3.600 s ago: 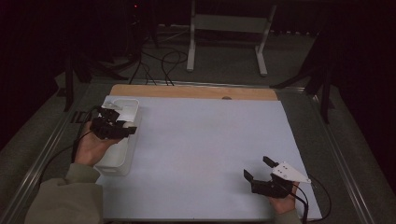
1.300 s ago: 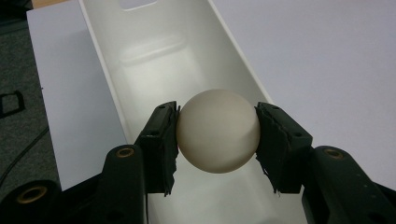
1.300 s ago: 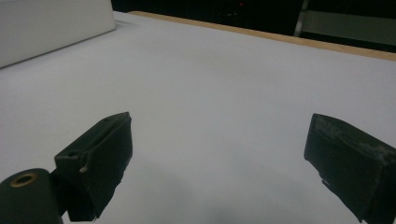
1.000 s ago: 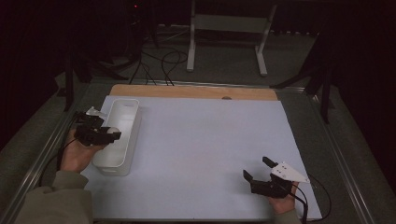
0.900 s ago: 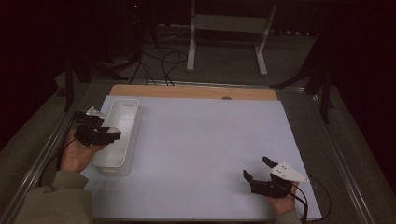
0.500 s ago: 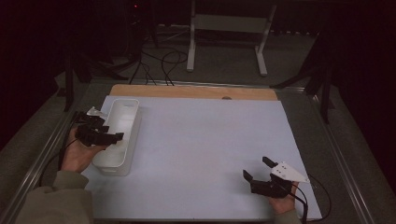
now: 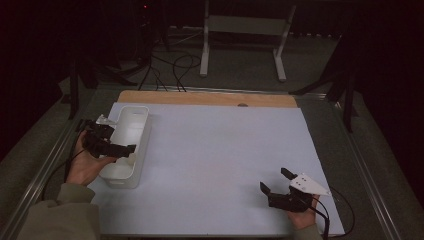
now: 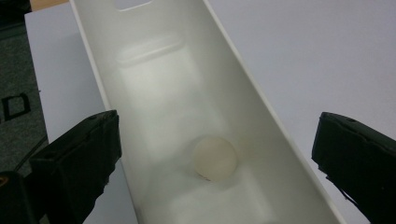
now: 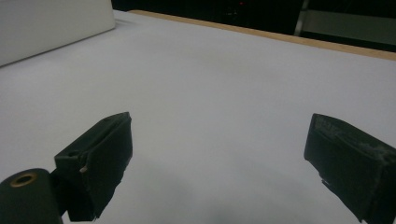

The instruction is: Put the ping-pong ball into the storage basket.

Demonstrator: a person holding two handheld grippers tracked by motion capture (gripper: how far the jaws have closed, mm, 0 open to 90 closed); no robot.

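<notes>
High view | left claw (image 7: 131, 153) apart over white bin (image 7: 131, 125) | right claw (image 7: 276, 182) apart | no legible writing

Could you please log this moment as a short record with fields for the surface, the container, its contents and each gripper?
surface: white sheet over a wooden table
container: white bin, long and open-topped, at the sheet's left edge
contents: one pale round ball on the bin's floor
left gripper: open, jaws astride the bin, above the ball
right gripper: open, holding nothing, low over the sheet's near right corner
</notes>
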